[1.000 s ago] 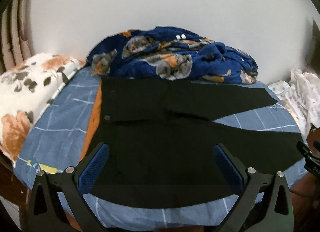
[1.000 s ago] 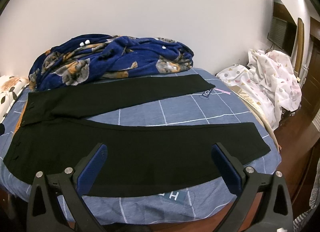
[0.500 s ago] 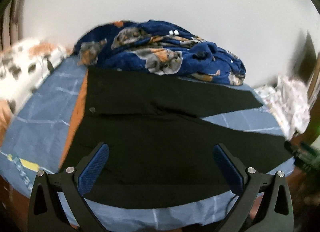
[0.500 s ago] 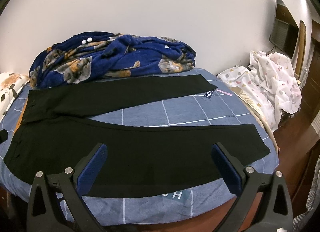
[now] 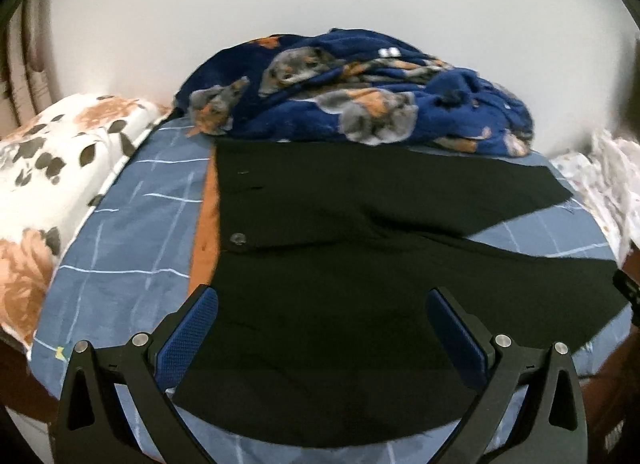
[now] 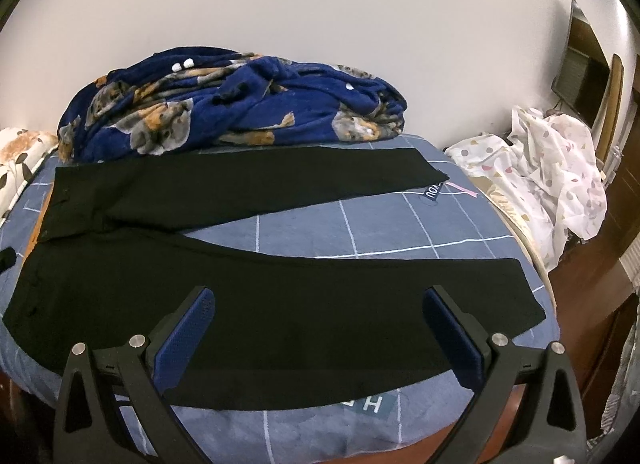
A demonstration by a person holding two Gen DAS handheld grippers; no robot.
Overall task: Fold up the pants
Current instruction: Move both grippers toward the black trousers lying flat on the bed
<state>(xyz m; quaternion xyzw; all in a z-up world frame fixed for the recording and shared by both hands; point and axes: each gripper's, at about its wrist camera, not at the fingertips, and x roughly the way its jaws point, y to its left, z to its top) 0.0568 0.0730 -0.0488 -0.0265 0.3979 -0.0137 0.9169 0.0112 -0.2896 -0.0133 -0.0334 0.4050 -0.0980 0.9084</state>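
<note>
On the bed [image 6: 400,224], blue blanket [image 6: 240,112] borders spread black pants [image 6: 280,304].

Black pants [image 6: 256,296] are lying flat across the bed [image 6: 400,224], waist to the left, the two legs spreading apart toward the right so a wedge of blue checked sheet is showing between them. The right gripper [image 6: 318,328] is hovering over the near leg, its blue-padded fingers [image 6: 188,340] standing wide apart and holding nothing. A navy blanket [image 6: 240,112] printed with dogs is heaping up against the white wall behind the far leg, touching its upper edge. A flowered pillow [image 6: 20,152] is peeking in at far left. A white spotted cloth [image 6: 540,168] is lying crumpled beside the bed on the right.
</note>
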